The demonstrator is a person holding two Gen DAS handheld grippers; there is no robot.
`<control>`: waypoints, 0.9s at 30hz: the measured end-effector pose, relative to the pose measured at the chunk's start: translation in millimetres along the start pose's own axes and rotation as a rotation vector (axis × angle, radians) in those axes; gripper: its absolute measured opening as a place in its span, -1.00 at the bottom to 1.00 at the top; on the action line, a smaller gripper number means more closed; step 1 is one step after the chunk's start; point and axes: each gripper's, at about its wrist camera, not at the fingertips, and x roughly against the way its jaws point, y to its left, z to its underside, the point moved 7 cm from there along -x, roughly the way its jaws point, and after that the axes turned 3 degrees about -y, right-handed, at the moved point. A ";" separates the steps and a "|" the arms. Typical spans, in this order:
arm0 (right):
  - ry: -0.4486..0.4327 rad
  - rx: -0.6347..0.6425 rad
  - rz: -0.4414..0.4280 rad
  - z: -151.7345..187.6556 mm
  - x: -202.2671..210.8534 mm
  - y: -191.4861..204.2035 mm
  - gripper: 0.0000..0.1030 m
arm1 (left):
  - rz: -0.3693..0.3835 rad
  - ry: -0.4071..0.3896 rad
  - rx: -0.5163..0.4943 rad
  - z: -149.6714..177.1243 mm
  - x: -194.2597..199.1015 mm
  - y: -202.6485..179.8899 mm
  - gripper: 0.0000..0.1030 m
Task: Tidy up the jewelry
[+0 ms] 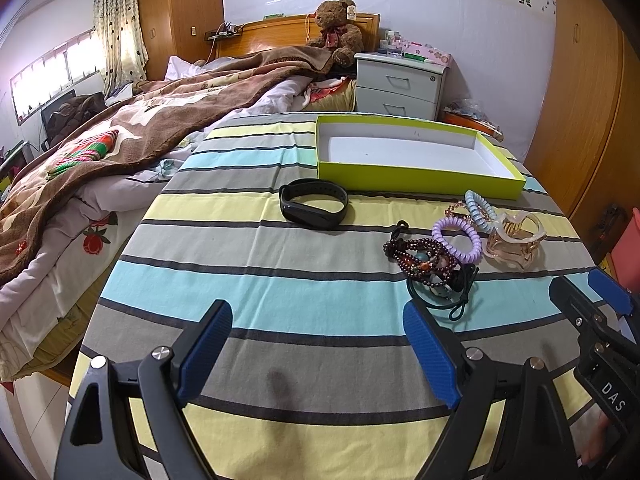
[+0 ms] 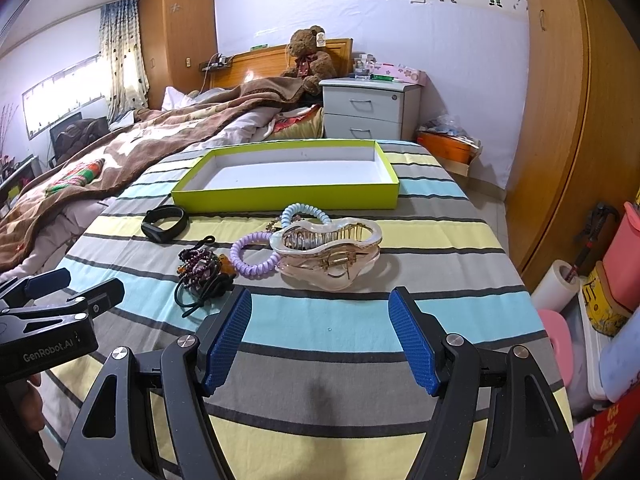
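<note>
Behind the hair claw (image 2: 328,258), a beaded chain (image 2: 276,224) is barely visible; both grippers' jaws gape wide, empty.

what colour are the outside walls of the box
Lime green outside walls on the box, white inside; clearest in the right wrist view.

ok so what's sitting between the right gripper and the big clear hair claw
Nothing: only bare striped cloth separates the open right gripper from the hair claw. The right wrist view shows it best.
</note>
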 end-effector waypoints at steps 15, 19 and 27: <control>0.004 -0.060 0.019 -8.6 -6.3 -21.8 0.38 | 0.033 0.056 0.015 0.7 -12.9 7.8 0.72; 0.030 -0.133 0.013 -19.2 -16.8 -36.2 0.38 | 0.049 0.068 0.013 -1.4 -18.5 10.9 0.72; 0.119 -0.215 -0.033 -28.5 -49.9 -35.0 0.38 | 0.088 0.106 0.026 -10.8 -33.4 24.5 0.72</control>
